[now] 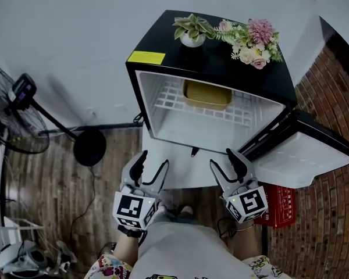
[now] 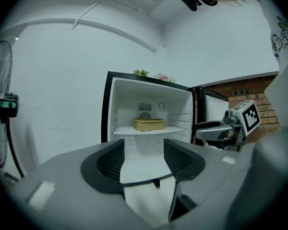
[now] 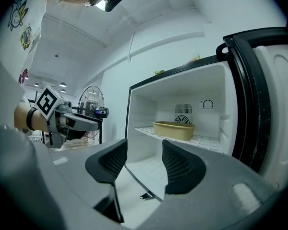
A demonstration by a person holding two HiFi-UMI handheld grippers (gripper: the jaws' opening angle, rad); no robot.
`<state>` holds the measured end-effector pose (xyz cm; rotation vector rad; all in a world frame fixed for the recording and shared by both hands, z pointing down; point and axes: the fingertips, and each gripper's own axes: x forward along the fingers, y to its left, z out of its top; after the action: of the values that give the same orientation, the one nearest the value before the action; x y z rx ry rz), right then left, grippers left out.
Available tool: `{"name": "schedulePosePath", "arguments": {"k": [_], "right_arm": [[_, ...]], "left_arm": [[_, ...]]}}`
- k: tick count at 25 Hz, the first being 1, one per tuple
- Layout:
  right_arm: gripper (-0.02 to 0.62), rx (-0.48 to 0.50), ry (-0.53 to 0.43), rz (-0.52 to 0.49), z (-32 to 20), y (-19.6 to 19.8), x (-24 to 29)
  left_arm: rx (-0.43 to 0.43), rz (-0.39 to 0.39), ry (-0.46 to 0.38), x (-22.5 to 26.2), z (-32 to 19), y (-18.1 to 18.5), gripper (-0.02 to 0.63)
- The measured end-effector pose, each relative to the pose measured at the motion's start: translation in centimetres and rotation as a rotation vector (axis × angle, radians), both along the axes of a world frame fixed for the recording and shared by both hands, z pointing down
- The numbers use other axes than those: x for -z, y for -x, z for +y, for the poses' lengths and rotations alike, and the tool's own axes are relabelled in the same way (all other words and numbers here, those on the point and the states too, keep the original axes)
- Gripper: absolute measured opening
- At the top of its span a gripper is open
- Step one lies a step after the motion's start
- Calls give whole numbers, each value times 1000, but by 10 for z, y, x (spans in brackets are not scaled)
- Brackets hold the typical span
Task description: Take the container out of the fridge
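A small black fridge [image 1: 279, 83] stands with its door [image 1: 305, 153] swung wide to the right. On its white wire shelf [image 1: 168, 103] rests a shallow yellow container [image 1: 207, 94], also seen in the left gripper view [image 2: 149, 124] and the right gripper view [image 3: 173, 130]. My left gripper [image 1: 149, 168] and right gripper [image 1: 227, 163] hover side by side in front of the fridge opening, well short of the shelf. Both stand open with nothing between their jaws.
A potted plant [image 1: 192, 30] and a bunch of flowers [image 1: 251, 41] sit on top of the fridge. A standing fan [image 1: 11, 118] with a round base [image 1: 90, 147] is at the left. A red crate [image 1: 281, 207] lies on the brick-patterned floor under the door.
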<state>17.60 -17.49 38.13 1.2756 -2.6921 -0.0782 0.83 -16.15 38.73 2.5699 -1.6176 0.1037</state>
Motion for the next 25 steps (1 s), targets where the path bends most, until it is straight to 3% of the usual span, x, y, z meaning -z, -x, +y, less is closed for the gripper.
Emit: {"name": "schedulePosePath", "arguments": {"k": [13, 25], "right_arm": [[222, 15, -41, 56, -2, 24, 9], [222, 86, -117, 278, -14, 39, 12]], "left_arm": [[-15, 13, -7, 7, -2, 15, 252], [3, 30, -4, -1, -3, 20, 252]]}}
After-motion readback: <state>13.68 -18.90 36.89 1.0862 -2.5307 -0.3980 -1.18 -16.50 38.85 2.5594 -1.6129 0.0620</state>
